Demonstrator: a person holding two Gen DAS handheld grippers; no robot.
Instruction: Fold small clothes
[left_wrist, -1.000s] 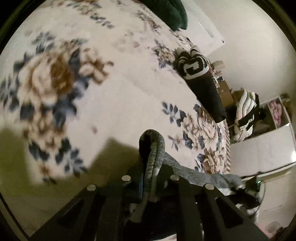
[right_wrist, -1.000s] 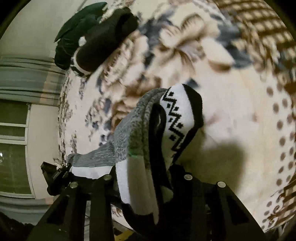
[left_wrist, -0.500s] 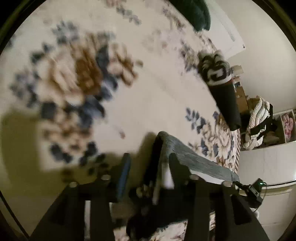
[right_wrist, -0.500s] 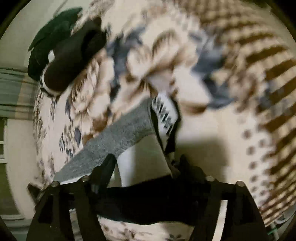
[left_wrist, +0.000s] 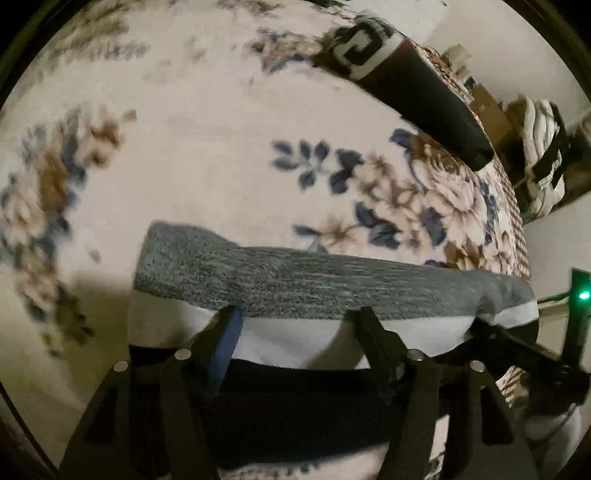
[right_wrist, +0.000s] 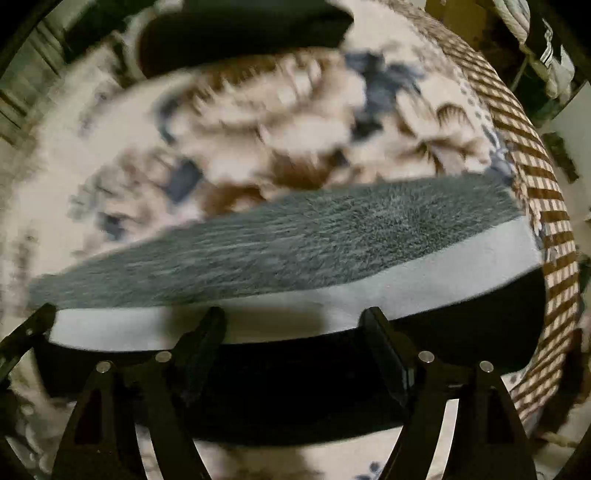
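Lying flat, grey sock (left_wrist: 295, 284), left hand-held gripper (left_wrist: 295, 317) opening, right hand-held gripper (right_wrist: 293, 317) released, green light (left_wrist: 583, 294) left view only.

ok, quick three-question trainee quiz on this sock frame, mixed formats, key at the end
1. True or false: the grey sock lies flat on the floral blanket.
2. Which best describes the left gripper? A) clamped on the sock B) jaws apart, opening C) out of view
3. Fill in: beyond the grey sock lies a ___ sock with a white patterned cuff.

Key: 1 true; 2 B; 3 black
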